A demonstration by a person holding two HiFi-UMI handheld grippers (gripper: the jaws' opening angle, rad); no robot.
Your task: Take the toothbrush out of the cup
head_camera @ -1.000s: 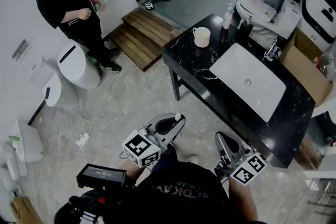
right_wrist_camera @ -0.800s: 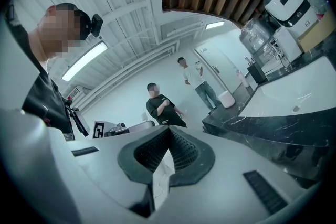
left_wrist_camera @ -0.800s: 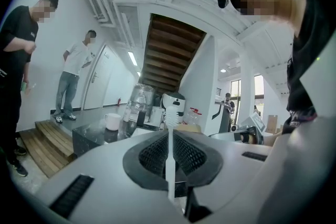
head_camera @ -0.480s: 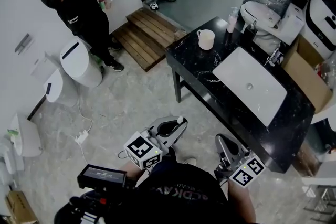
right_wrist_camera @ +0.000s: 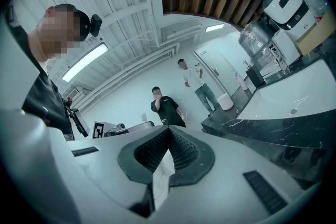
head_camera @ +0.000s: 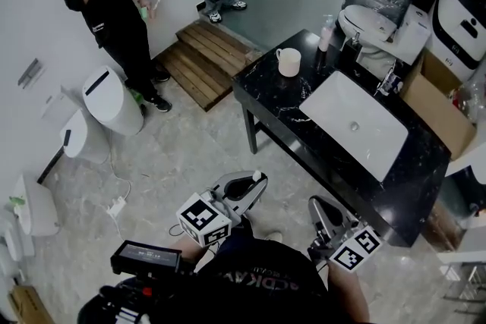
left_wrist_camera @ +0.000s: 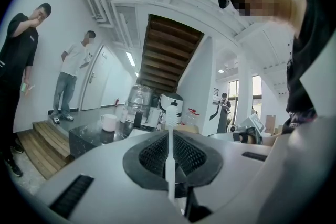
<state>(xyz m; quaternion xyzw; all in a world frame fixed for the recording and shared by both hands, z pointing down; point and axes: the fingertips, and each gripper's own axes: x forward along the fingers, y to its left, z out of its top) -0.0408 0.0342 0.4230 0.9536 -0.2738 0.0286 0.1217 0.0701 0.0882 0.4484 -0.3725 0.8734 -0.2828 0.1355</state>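
Ahead, cup (head_camera: 289, 61) beside sink (head_camera: 355, 123), toothbrush (left_wrist_camera: 169, 165) in left tongs (head_camera: 257, 182)

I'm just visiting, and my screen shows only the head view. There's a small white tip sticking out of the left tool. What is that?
Observer: The left gripper view shows it plainly. It is a toothbrush, and the left gripper has its jaws shut on the handle, with the bristles standing past the jaw tips.
Visitor: Is the other tool holding something too?
Observer: No. In the right gripper view, the right gripper has its jaws closed together with nothing between them.
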